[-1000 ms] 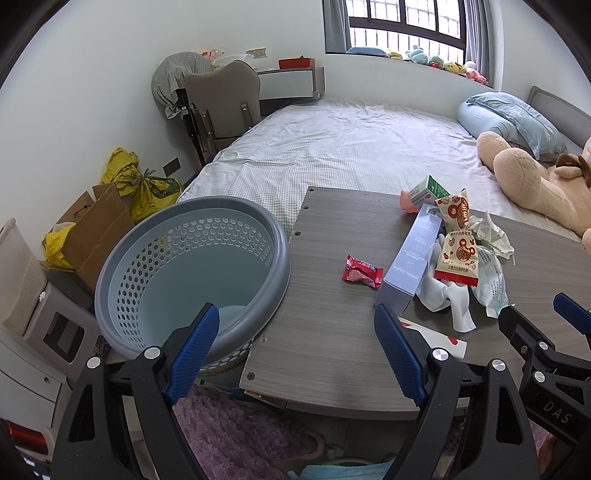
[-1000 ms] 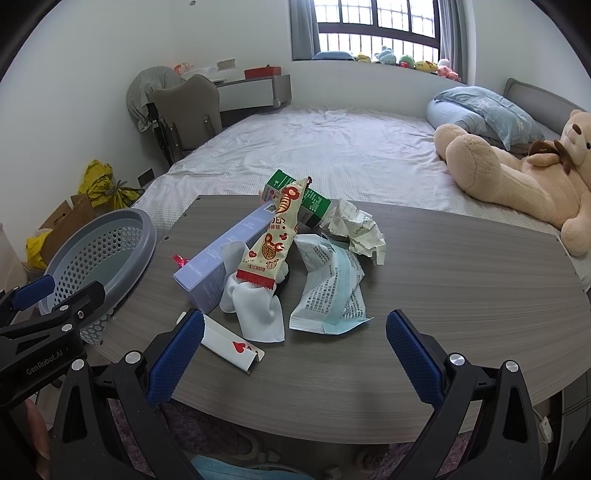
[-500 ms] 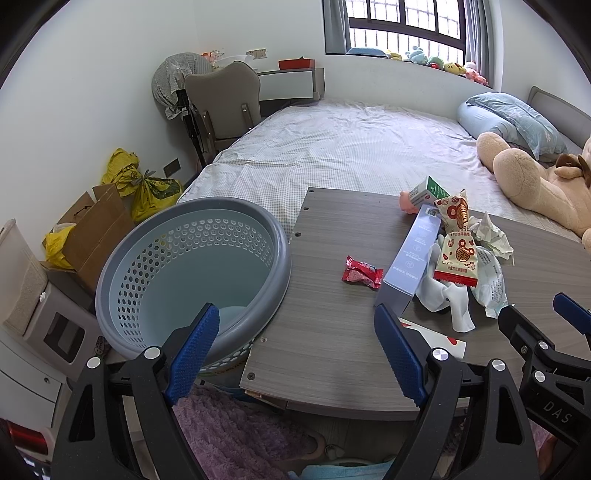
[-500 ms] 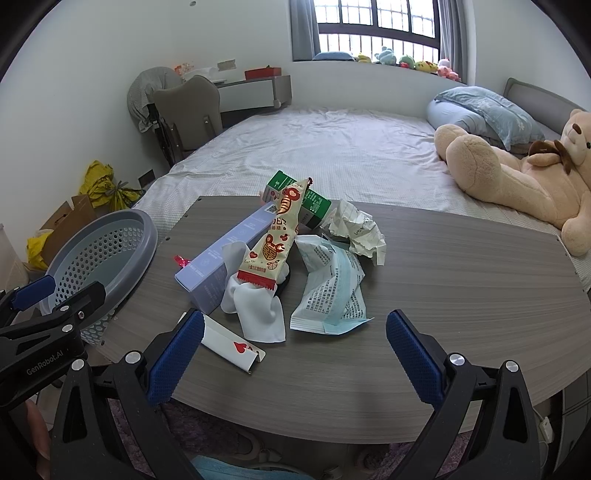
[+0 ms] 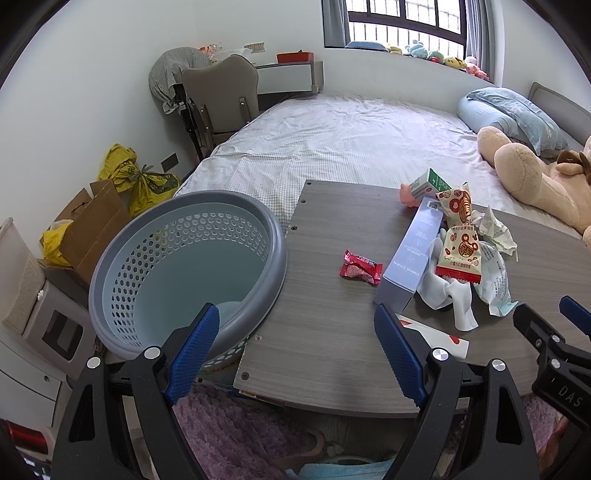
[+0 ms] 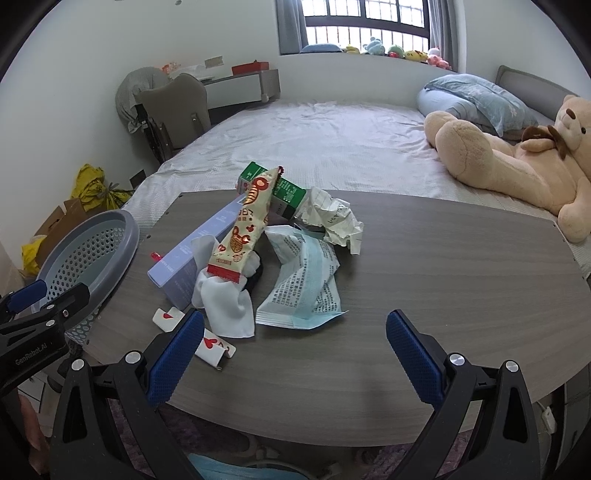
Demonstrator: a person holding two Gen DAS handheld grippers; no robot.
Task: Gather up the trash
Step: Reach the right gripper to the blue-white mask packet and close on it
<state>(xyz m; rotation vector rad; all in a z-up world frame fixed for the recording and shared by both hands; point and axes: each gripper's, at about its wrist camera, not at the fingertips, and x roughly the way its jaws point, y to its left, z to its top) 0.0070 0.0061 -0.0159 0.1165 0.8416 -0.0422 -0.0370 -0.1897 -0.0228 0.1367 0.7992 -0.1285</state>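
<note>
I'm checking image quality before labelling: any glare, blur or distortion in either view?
Left wrist view: sharp, strong fisheye bending of the table edge, dark corner vignette. Right wrist view: sharp too, window blown out bright, soft even daylight, only faint shadows under the trash pile.

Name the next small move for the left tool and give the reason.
Probably ease the open left tool forward to the red candy wrapper. It lies alone on the table, apart from the pile, nearest the basket, and both tools are empty.

One basket, two boxes, two playing cards.
</note>
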